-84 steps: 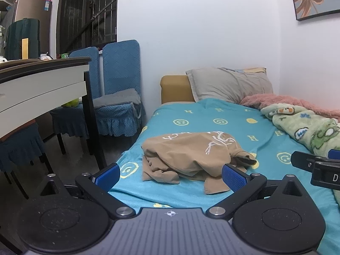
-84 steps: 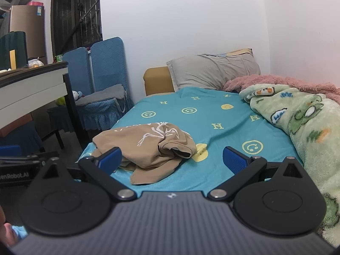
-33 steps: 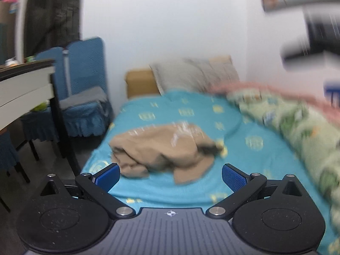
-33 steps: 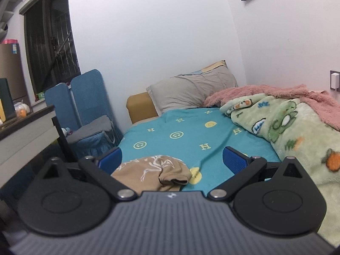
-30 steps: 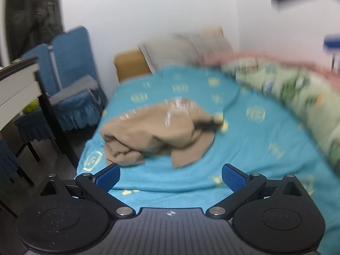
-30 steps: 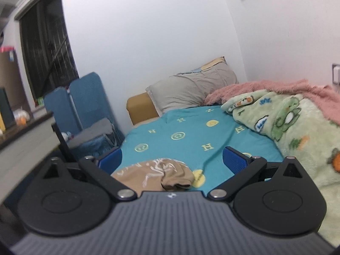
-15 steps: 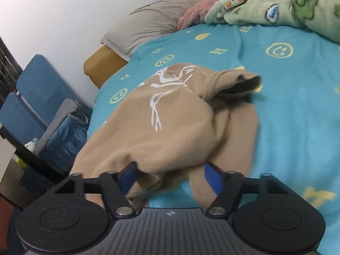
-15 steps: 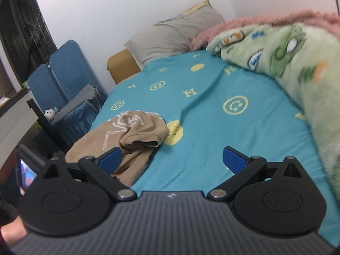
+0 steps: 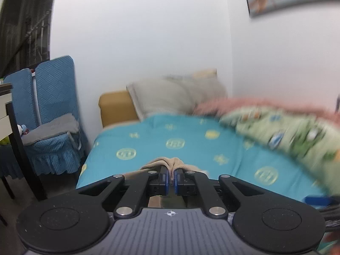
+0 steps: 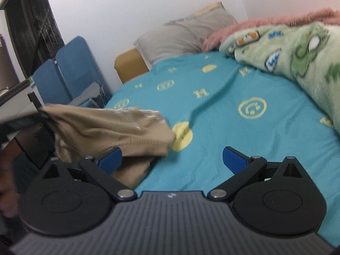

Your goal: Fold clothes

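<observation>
A tan garment [image 10: 110,131] lies on the teal bed sheet [image 10: 223,110] near the bed's left edge, its left end pulled up off the bed. In the left wrist view my left gripper [image 9: 171,179] is shut on a bunched fold of that tan garment [image 9: 172,163], which pokes up between the blue pads. My right gripper [image 10: 172,159] stands open low over the sheet, its left fingertip [image 10: 110,160] just in front of the garment's near edge and nothing between the jaws.
A green cartoon blanket [image 10: 297,57] and a pink one [image 10: 265,22] cover the bed's right side. A grey pillow [image 10: 182,36] lies at the head. Blue chairs [image 9: 51,110] and a desk edge [image 9: 6,106] stand left of the bed.
My left gripper closed on the tan garment and drew it up and back, so the cloth lifted at its left end. My right gripper came down closer to the sheet and stayed open.
</observation>
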The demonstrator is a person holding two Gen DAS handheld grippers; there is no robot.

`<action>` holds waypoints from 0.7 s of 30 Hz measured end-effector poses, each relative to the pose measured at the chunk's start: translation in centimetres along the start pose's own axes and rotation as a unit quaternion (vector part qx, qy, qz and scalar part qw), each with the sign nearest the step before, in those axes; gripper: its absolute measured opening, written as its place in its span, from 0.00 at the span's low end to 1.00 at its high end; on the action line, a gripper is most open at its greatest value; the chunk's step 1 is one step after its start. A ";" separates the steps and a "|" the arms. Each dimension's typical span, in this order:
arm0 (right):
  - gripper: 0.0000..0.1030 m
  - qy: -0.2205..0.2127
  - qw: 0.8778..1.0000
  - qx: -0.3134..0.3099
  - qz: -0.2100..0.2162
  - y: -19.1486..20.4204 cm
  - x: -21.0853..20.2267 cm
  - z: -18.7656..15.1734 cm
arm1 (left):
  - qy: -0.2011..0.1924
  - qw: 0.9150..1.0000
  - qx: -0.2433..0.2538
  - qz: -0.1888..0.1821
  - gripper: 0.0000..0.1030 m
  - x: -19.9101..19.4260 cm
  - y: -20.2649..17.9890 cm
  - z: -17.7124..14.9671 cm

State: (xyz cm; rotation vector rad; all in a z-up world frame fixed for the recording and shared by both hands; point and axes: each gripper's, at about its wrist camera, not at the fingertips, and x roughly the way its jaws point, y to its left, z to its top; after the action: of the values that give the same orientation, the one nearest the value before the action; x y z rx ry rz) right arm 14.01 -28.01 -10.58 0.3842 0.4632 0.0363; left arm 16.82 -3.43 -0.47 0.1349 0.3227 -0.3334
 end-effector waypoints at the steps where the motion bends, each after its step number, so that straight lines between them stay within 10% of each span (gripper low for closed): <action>1: 1.00 -0.007 1.000 -0.005 0.002 0.3 -0.4 0.1 | -0.012 1.000 -0.010 -0.006 0.04 -1.7 0.2 0.6; 11: 1.00 -0.027 0.995 -0.080 0.044 5.5 -5.0 -0.6 | -0.120 0.988 -0.064 -0.067 0.04 -14.9 1.0 2.8; 21: 1.00 0.037 0.981 -0.165 0.094 11.3 -5.2 -4.9 | -0.101 0.984 -0.126 -0.072 0.05 -17.4 4.4 0.9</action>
State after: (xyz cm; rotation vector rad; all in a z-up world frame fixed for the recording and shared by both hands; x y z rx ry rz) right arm 7.75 -16.46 -8.24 0.0988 0.4832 0.3092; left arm 2.99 5.73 6.55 -0.1710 0.1724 -0.4429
